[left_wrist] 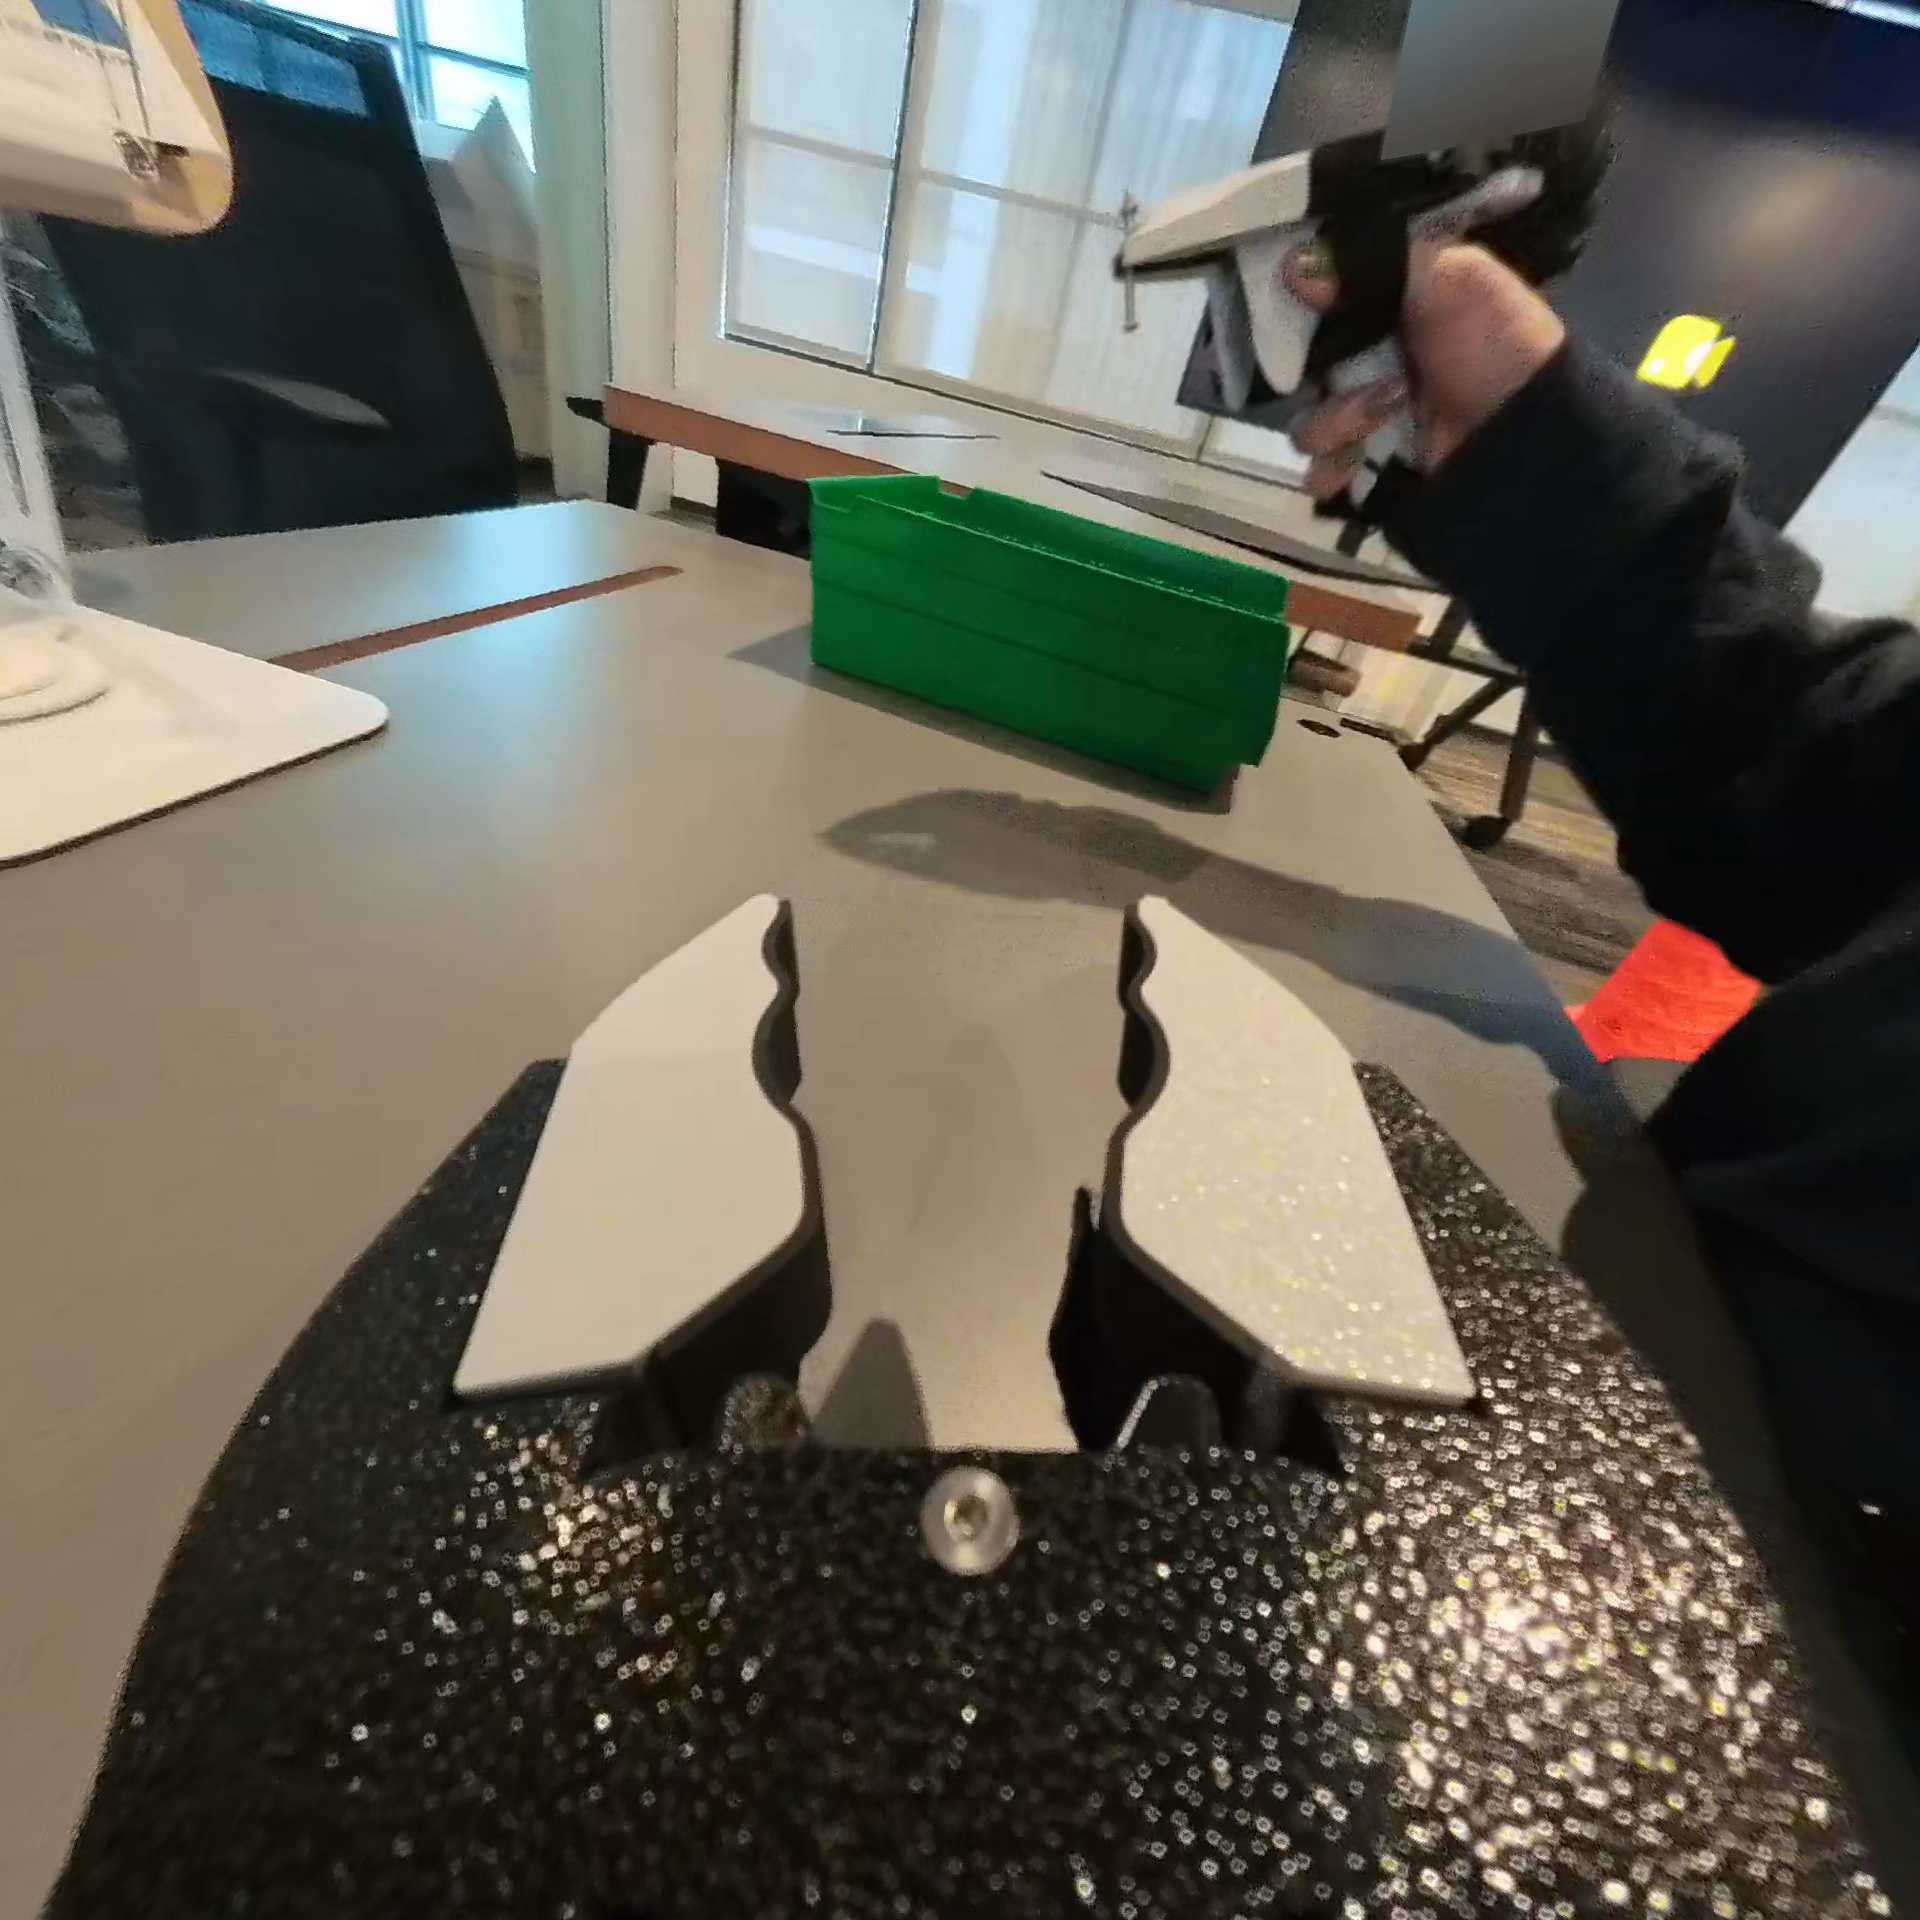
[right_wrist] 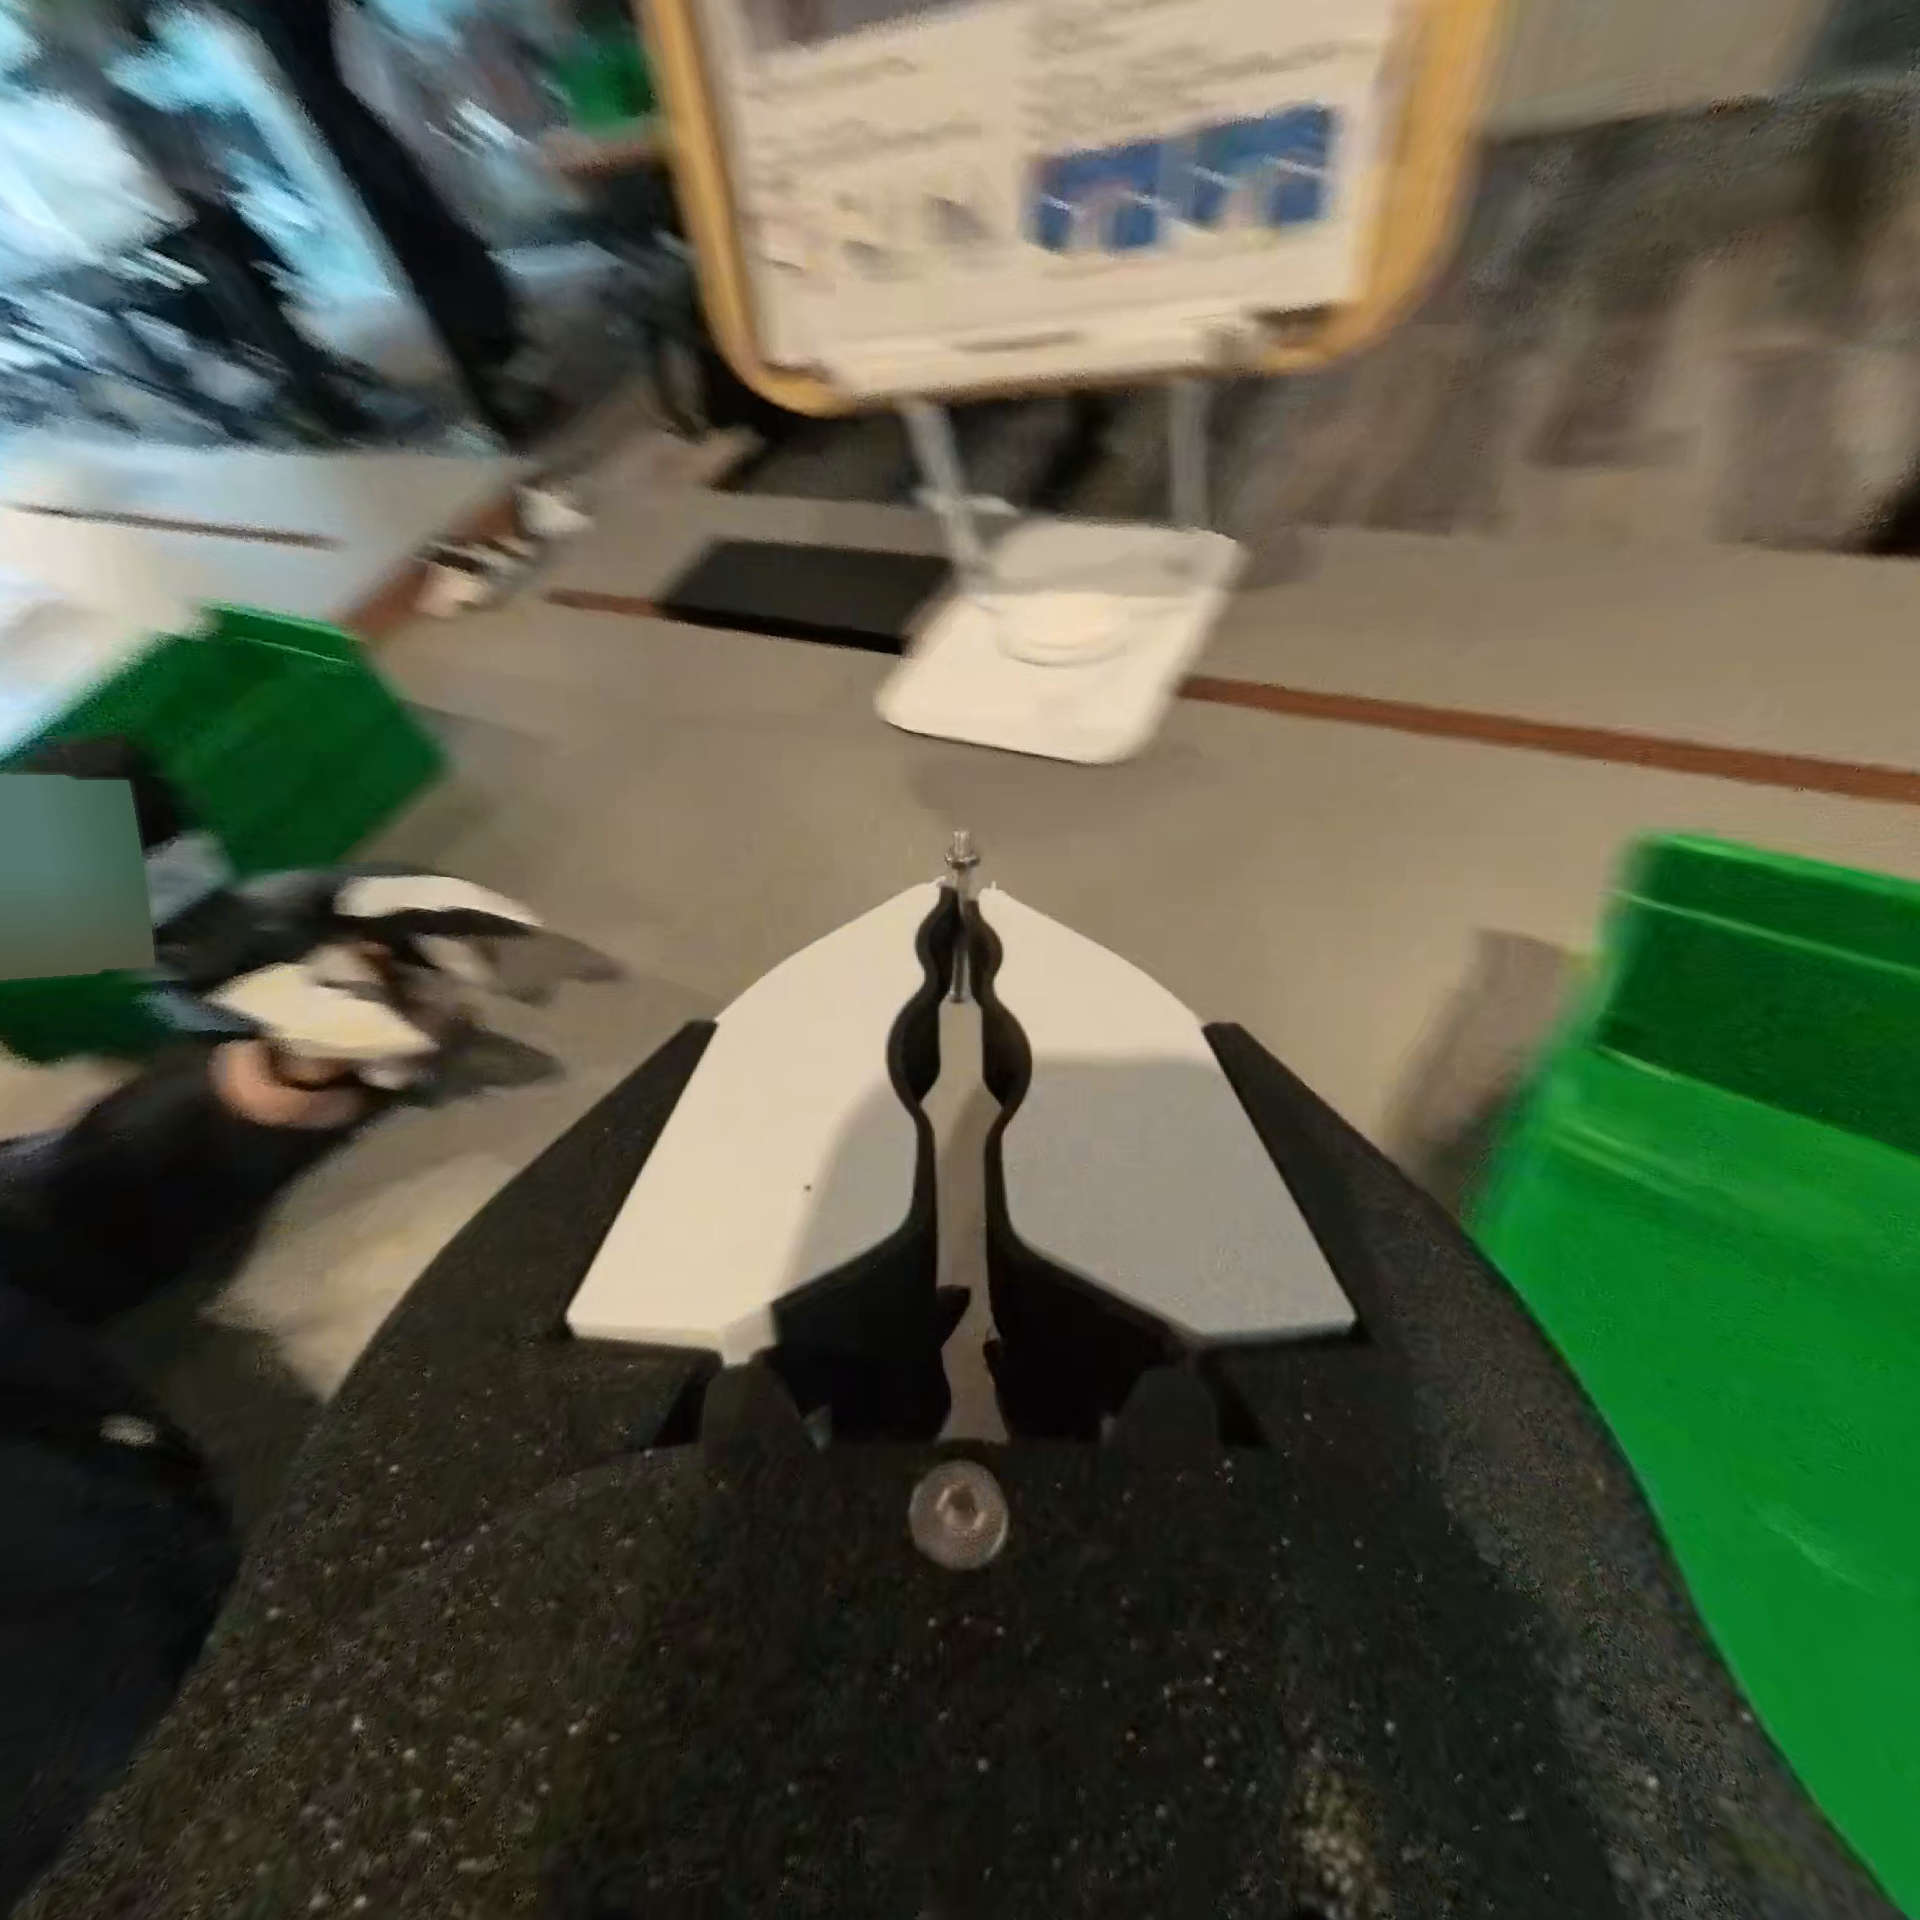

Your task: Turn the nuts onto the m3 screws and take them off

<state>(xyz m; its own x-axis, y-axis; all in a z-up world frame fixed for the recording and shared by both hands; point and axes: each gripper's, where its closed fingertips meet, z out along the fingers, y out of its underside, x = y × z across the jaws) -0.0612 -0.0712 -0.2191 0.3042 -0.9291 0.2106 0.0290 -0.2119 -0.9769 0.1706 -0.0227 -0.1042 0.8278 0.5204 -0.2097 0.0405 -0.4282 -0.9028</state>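
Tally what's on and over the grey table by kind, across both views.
Green bins: 2
White stand base: 1
Screw with a nut on it: 1, gripped by the right gripper
Grippers: 2, the left gripper open with nothing in it
Total: 6

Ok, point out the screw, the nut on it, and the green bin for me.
Screw (right_wrist: 958, 935): right wrist view, on the shank between the closed fingers.
Nut (right_wrist: 961, 856): right wrist view, near the screw's far end.
Green bin (left_wrist: 1039, 644): left wrist view, on its near side wall.
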